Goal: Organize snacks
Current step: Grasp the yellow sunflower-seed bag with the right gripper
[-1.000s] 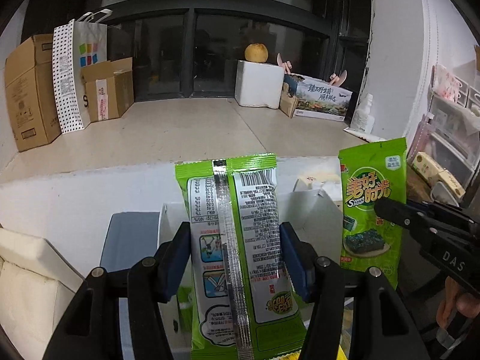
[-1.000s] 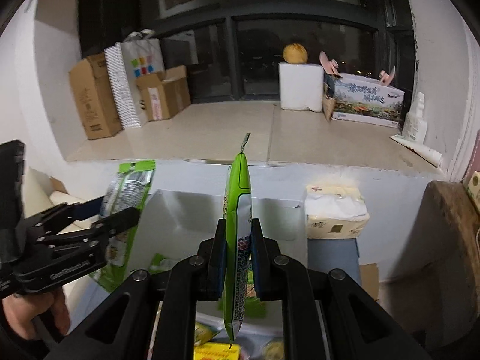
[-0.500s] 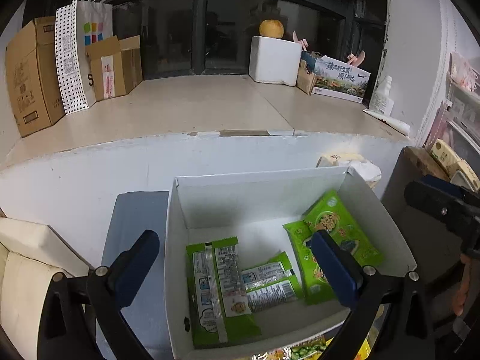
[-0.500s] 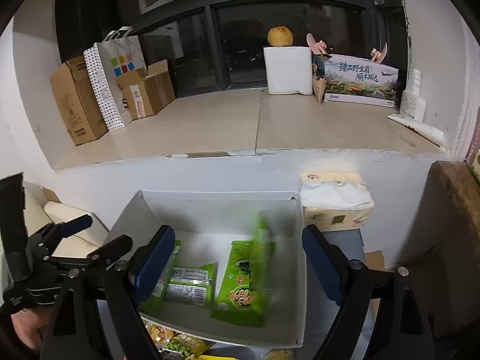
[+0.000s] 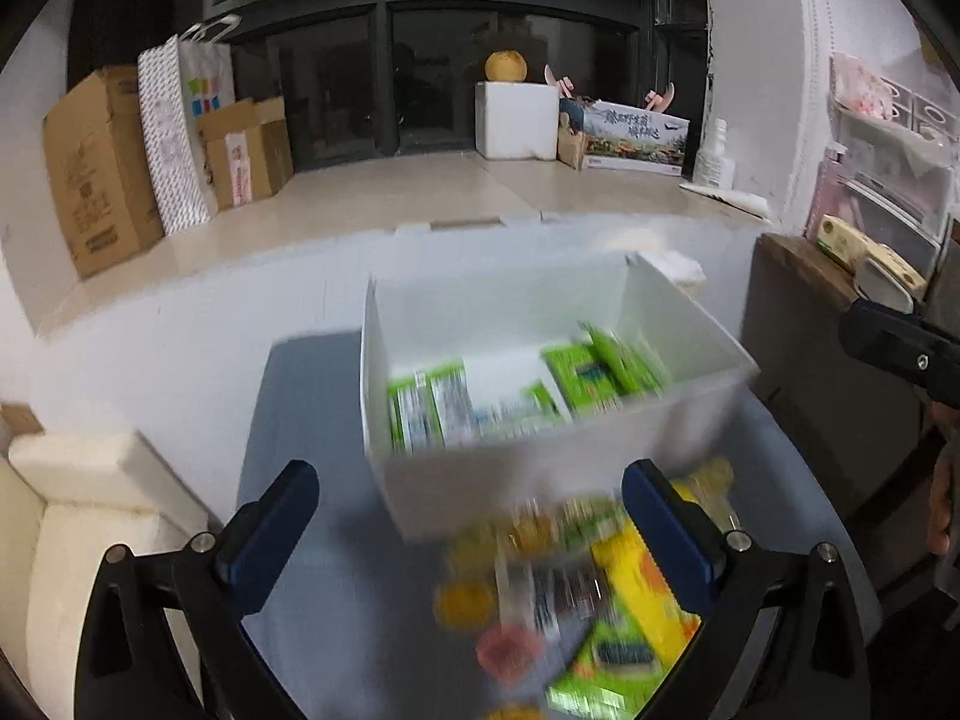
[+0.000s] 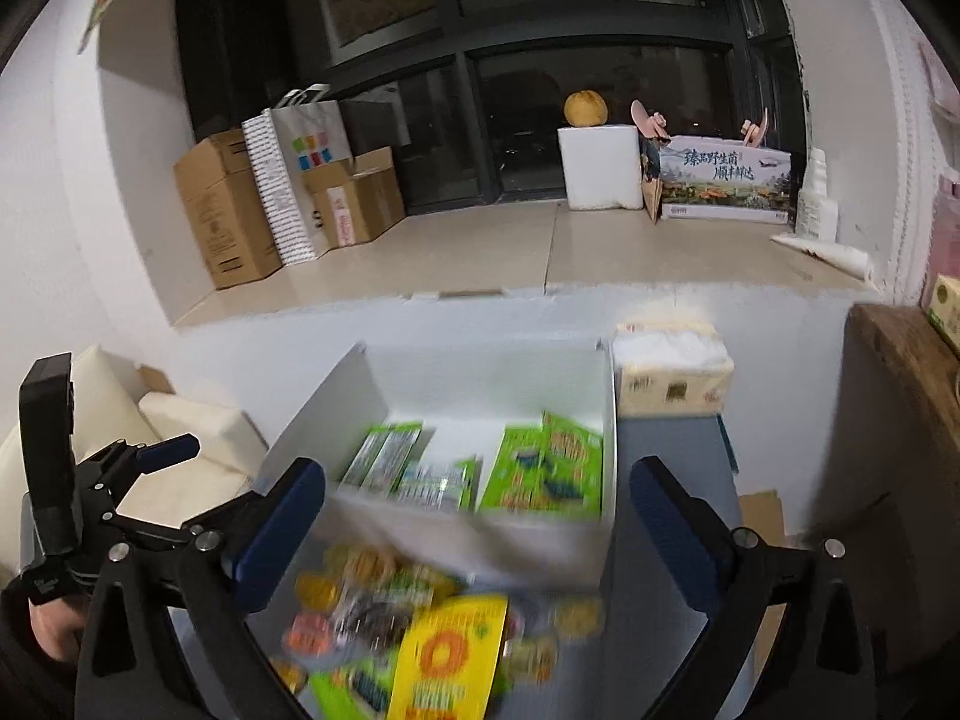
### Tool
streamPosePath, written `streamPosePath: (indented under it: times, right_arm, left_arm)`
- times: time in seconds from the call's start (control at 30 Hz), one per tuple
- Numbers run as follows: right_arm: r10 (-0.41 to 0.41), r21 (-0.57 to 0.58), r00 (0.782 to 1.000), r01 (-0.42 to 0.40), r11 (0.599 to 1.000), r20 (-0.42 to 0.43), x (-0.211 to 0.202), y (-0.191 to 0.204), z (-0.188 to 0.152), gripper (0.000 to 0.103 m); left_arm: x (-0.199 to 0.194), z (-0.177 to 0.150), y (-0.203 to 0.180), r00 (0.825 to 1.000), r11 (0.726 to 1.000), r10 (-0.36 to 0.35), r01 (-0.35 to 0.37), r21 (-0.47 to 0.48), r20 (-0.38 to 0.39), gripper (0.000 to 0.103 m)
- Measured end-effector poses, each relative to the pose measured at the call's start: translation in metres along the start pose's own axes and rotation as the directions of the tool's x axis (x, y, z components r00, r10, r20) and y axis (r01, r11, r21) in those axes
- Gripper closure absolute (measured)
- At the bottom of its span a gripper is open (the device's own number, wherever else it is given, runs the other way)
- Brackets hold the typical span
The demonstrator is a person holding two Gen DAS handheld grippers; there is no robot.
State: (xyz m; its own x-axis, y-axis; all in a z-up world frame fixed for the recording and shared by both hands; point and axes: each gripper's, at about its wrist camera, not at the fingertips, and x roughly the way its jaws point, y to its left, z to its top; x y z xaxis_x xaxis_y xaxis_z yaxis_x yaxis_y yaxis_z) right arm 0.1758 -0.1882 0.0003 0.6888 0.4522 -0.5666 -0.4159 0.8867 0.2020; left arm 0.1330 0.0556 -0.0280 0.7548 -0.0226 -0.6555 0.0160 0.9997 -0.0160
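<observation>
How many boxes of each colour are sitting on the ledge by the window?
Brown cardboard boxes: 2
White foam box: 1
Box with a printed picture: 1
Total: 4

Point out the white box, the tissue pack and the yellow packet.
White box (image 6: 540, 531), right wrist view, front wall.
Tissue pack (image 6: 675, 387), right wrist view, front face.
Yellow packet (image 6: 447, 654), right wrist view, printed front.

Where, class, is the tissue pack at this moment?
In the right wrist view, the tissue pack sits right of the white box, beside its far right corner and against the white wall under the ledge.
</observation>
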Motion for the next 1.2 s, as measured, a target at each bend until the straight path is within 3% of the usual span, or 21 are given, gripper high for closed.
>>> streamPosePath:
  times: [0.23, 0.43, 0.6, 0.73, 0.83, 0.9, 0.93, 0.97, 1.0, 1.2]
  right_arm:
    - [0.02, 0.064, 0.997, -0.015, 0.998, -0.074, -0.019, 0.0, -0.076, 0.0]
    - [0.061, 0.111, 0.98, -0.04, 0.993, -0.191, 0.008, -0.003, -0.117, 0.0]
    - [0.055, 0.126, 0.968, -0.024, 0.992, -0.244, 0.035, -0.003, -0.128, 0.0]
    - [0.102, 0.2, 0.952, -0.044, 0.979, -0.289, 0.065, -0.015, -0.134, 0.0]
    - [0.186, 0.285, 0.945, -0.106, 0.953, -0.269, 0.077, -0.026, -0.133, 0.0]
    - [0.186, 0.281, 0.944, -0.107, 0.954, -0.272, 0.081, -0.024, -0.131, 0.001]
    - [0.188, 0.266, 0.942, -0.112, 0.957, -0.279, 0.084, -0.021, -0.129, 0.013]
    - [0.173, 0.245, 0.94, -0.1, 0.964, -0.295, 0.086, -0.018, -0.129, 0.047]
    - [0.148, 0.223, 0.938, -0.079, 0.972, -0.312, 0.089, -0.015, -0.129, 0.068]
    - [0.201, 0.249, 0.943, -0.134, 0.959, -0.266, 0.071, -0.022, -0.128, 0.079]
  left_arm:
    - [-0.027, -0.071, 0.001, 0.999, 0.997, 0.017, -0.02, -0.068, -0.038, 0.0]
    - [-0.027, -0.11, -0.003, 0.997, 0.996, 0.014, -0.021, -0.085, -0.079, 0.0]
    - [-0.018, -0.124, -0.005, 0.994, 0.996, 0.005, -0.015, -0.091, -0.111, 0.0]
    - [-0.009, -0.129, -0.005, 0.991, 0.995, -0.008, -0.005, -0.098, -0.135, 0.0]
    - [-0.006, -0.131, -0.005, 0.989, 0.995, -0.015, 0.0, -0.1, -0.145, 0.0]
    - [-0.005, -0.132, -0.004, 0.989, 0.995, -0.018, 0.002, -0.104, -0.149, 0.0]
    - [-0.004, -0.133, -0.003, 0.988, 0.994, -0.022, 0.005, -0.107, -0.152, 0.0]
    - [-0.002, -0.134, -0.002, 0.987, 0.994, -0.02, 0.003, -0.112, -0.157, 0.0]
    - [0.0, -0.135, -0.002, 0.987, 0.994, -0.019, 0.0, -0.114, -0.162, 0.0]
    - [0.008, -0.143, 0.003, 0.982, 0.99, -0.034, 0.009, -0.139, -0.183, 0.0]
